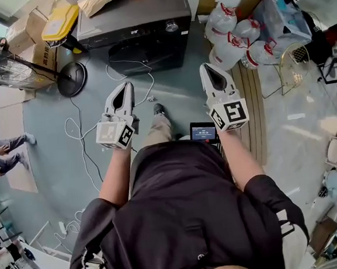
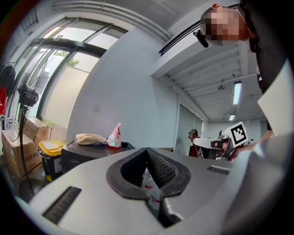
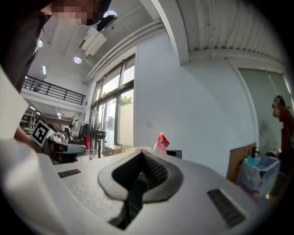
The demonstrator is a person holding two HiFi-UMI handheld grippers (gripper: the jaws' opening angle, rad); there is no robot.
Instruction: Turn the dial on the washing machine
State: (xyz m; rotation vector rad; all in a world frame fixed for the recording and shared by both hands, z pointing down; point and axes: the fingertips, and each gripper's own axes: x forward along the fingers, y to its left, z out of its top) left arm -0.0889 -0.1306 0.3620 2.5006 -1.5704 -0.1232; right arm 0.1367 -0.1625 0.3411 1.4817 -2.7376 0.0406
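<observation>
Grey-blue floor (image 1: 53,153) underfoot; black boxy washing machine (image 1: 135,22) ahead of both; left gripper (image 1: 127,85) clenched, empty; right gripper (image 1: 205,67) clenched, empty.

- the washing machine (image 1: 140,13) is seen as a black, boxy front-loading unit, stood upright on the grey-blue floor (image 1: 50,124) at the top of the head view, with its front turned toward the person.
- a flat dark top is shown, with a narrow control strip (image 1: 127,33) run along the upper front edge and a dark rounded door (image 1: 144,57) set below it.
- the dial (image 1: 172,26) is seen as a small round silvery knob, mounted at the right end of the control strip and left untouched.
- the setting of the dial cannot be told.
</observation>
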